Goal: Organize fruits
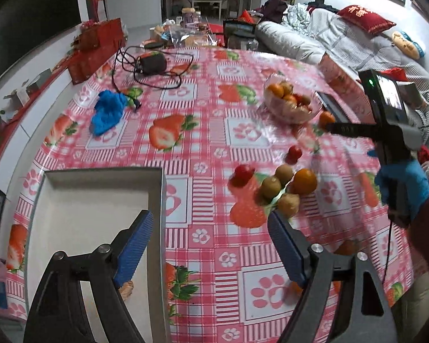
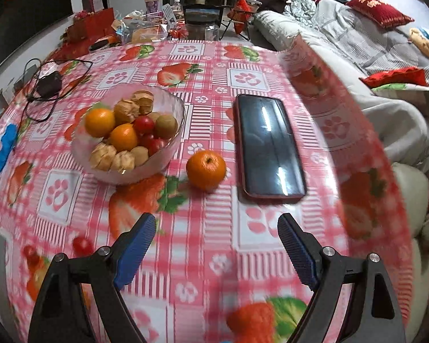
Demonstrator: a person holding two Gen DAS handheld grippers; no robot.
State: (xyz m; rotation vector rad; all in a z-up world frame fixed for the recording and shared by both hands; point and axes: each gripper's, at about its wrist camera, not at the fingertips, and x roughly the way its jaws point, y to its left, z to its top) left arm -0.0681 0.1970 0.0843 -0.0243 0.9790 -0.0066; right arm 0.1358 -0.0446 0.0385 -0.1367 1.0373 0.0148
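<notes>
Orange point(image 2: 205, 169) sits loose on the bench point(image 2: 271, 223) between bowl point(image 2: 168, 105) and phone point(image 2: 268, 145); round, firm, light, prone to rolling. Grip across its middle. Right tool point(image 2: 213, 245) and left tool point(image 1: 210, 243) gape, empty.

Left wrist cam sits high over table's near-left, w/ white tray point(image 1: 100, 200) below, facing sofa. Right wrist cam lower, nearer, aimed at bowl point(image 2: 128, 134) & phone point(image 2: 268, 145). Both views share bowl point(image 1: 291, 100), orange point(image 2: 206, 170), tablecloth point(image 1: 208, 108).
</notes>
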